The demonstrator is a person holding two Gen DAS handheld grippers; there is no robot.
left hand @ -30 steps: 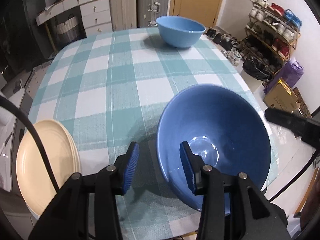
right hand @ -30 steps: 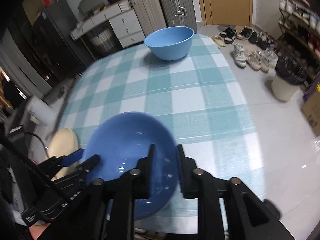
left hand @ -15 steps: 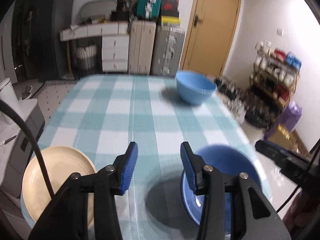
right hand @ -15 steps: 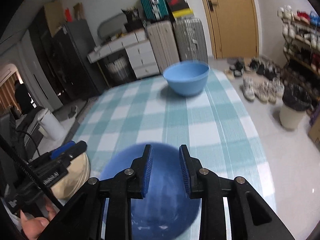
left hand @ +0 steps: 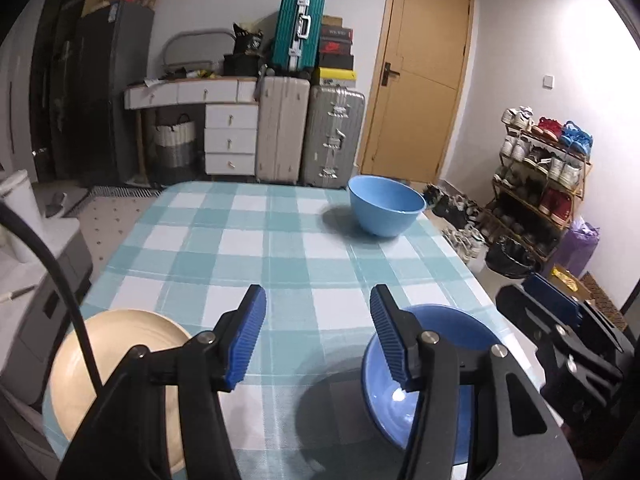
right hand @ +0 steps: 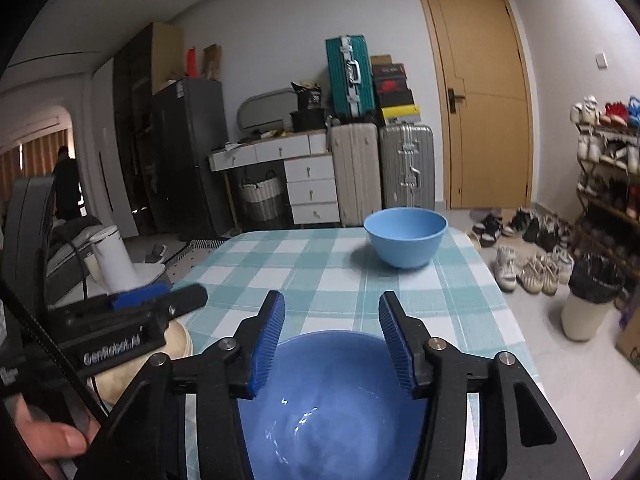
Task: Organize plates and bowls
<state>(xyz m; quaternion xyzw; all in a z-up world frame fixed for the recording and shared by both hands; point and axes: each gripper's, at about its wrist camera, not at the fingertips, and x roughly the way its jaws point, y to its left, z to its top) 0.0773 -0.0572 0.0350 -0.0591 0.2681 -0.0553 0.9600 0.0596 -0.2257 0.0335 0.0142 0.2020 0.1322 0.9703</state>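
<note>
A dark blue bowl (left hand: 456, 330) (right hand: 332, 404) sits upright on the checked tablecloth (left hand: 280, 256) near the front right edge. My right gripper (right hand: 332, 340) hovers just over its near rim, jaws opening, pads off the bowl. My left gripper (left hand: 318, 336) is to the bowl's left, jaws opening with only cloth behind the gap. A light blue bowl (left hand: 386, 208) (right hand: 404, 236) stands at the far right of the table. A cream plate (left hand: 132, 332) (right hand: 178, 340) lies at the front left corner, partly hidden by the left gripper.
Past the table's far edge stand suitcases (left hand: 336, 132) and white drawers (left hand: 230, 140). A shoe rack (left hand: 536, 184), loose shoes and a bin (right hand: 592, 300) line the floor on the right. A white kettle (right hand: 114, 260) sits to the left. A person's thumb (right hand: 60, 440) shows at lower left.
The right gripper, earlier shut on the dark blue bowl's rim, has let go and its jaws have spread. Both grippers tilted up and drew back. The left jaws widened a little.
</note>
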